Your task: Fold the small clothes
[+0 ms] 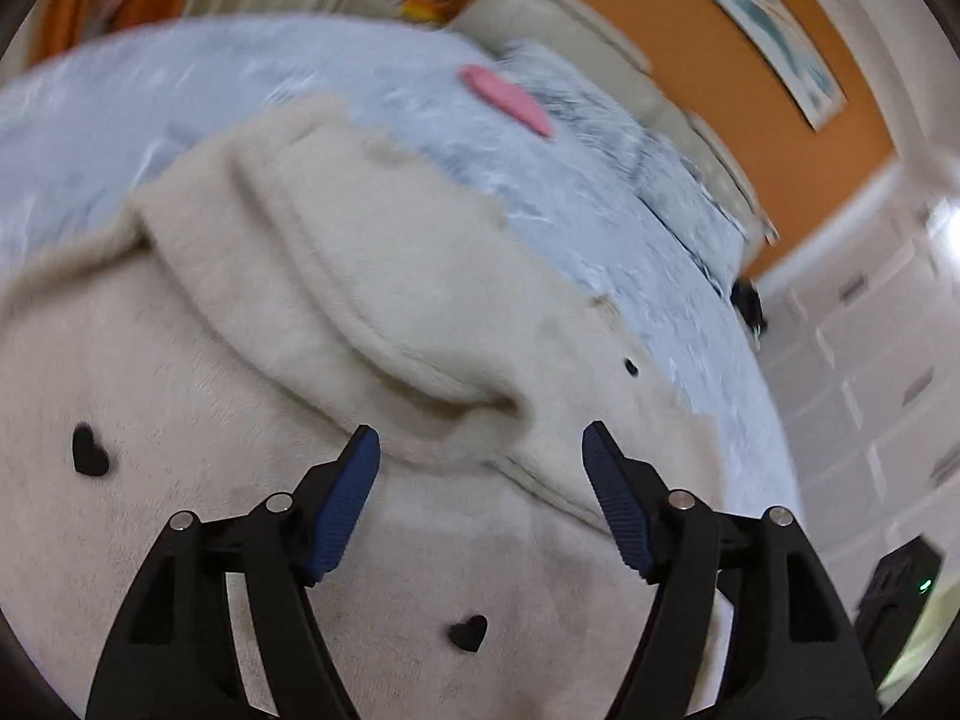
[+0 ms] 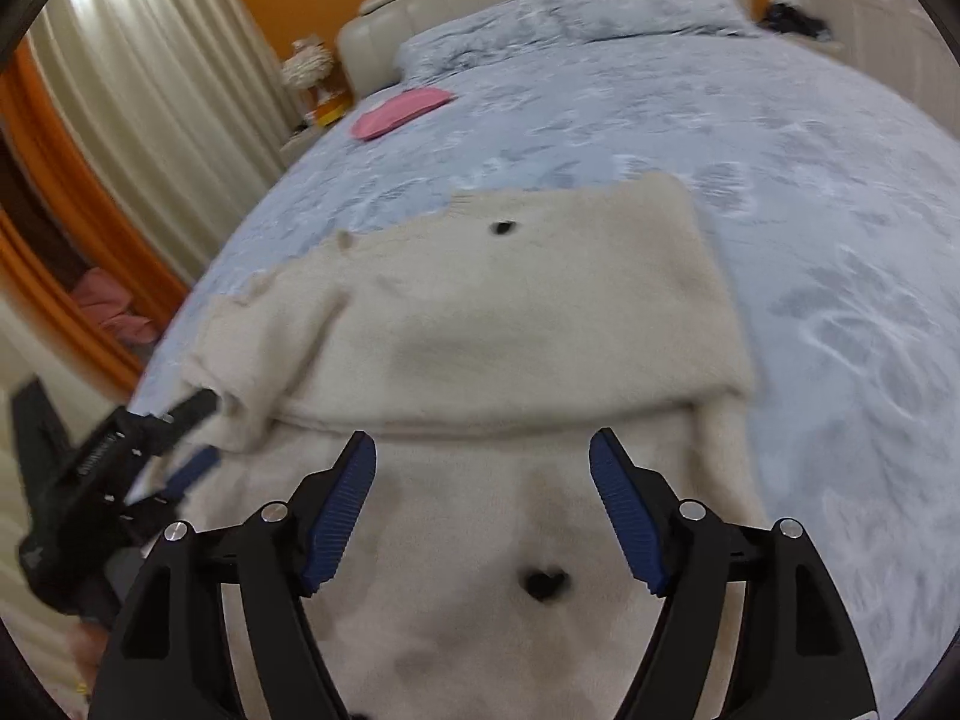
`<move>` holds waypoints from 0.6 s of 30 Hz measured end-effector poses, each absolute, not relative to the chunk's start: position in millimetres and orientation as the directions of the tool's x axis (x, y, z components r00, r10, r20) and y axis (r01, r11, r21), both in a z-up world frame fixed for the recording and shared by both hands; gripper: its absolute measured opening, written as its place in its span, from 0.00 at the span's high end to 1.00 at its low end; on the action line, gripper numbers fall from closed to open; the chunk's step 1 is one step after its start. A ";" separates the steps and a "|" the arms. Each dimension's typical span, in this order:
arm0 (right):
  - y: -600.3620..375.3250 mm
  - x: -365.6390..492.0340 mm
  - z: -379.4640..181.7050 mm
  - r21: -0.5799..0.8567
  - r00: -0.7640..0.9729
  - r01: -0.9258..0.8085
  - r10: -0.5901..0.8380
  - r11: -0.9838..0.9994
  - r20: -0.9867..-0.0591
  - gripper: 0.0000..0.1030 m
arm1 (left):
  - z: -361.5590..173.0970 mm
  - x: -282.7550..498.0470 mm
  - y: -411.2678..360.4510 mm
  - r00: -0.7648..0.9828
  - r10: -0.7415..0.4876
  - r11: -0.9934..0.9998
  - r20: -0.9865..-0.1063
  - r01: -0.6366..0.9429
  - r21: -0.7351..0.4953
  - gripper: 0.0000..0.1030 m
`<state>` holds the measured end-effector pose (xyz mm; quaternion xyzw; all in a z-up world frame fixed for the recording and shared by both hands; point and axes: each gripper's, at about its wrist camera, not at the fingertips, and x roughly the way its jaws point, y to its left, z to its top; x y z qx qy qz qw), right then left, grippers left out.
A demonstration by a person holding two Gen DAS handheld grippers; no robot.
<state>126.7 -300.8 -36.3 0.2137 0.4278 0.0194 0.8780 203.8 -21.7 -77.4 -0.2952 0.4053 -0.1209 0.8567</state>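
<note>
No legible writing. My left fingers (image 1: 480,438) and right fingers (image 2: 483,441) spread wide, released, holding nothing, above cream garment (image 2: 510,312) w/ black hearts, part-folded on bed (image 2: 810,180).

The left wrist view is smeared by motion, so the weave of the cream fleece garment (image 1: 372,276) and the pattern of the blue-grey bedspread (image 1: 180,90) run into streaks. The garment's near part is cut off by the bottom edge in both views and partly hidden behind the black gripper arms. In the right wrist view the left gripper (image 2: 198,438) is blurred at the garment's edge; whether its fingers touch the cloth cannot be told. The pink item (image 2: 399,111) is too small to identify.
</note>
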 end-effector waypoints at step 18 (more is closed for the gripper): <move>-82.4 267.9 -62.0 0.055 0.506 -0.335 0.229 0.941 -0.832 0.67 | -94.2 211.9 93.1 0.732 -0.192 0.686 -0.654 -0.377 -0.622 0.23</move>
